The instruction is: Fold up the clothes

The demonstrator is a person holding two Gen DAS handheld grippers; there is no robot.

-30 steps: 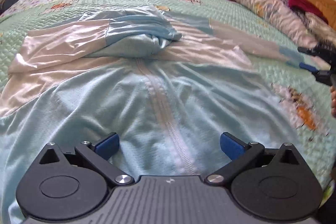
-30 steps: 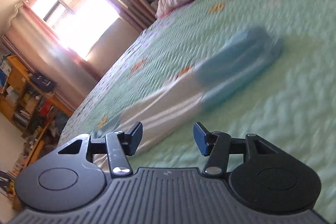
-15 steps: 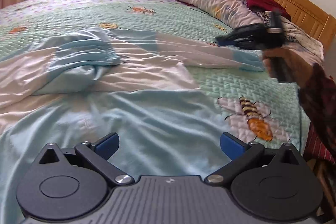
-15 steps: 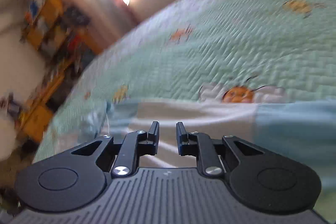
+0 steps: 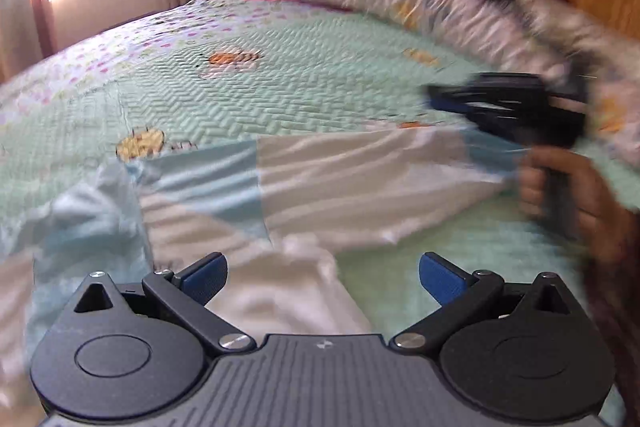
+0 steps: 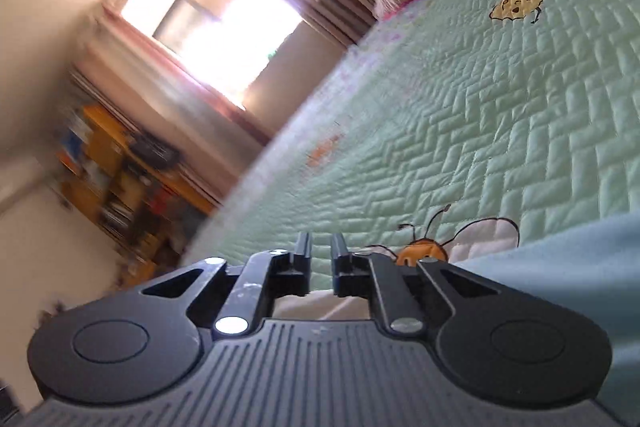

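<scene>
Jacket (image 5: 320, 187) lies spread on the bed (image 5: 280, 95), one sleeve stretched out sideways toward the headboard, likely for folding inward. Right gripper (image 5: 444, 103) at the cuff end; jaws nearly shut, small gap showing; cloth runs under it, but grip cannot be confirmed. Left gripper (image 5: 322, 277) wide open, holding nothing, hovering above the jacket's shoulder.

Left gripper (image 5: 323, 277): black ribbed body, two round discs, silver screws, blue-padded jaws. Right gripper (image 6: 320, 253): same black build, scuffed; dark patterned sleeve (image 5: 616, 311)
</scene>
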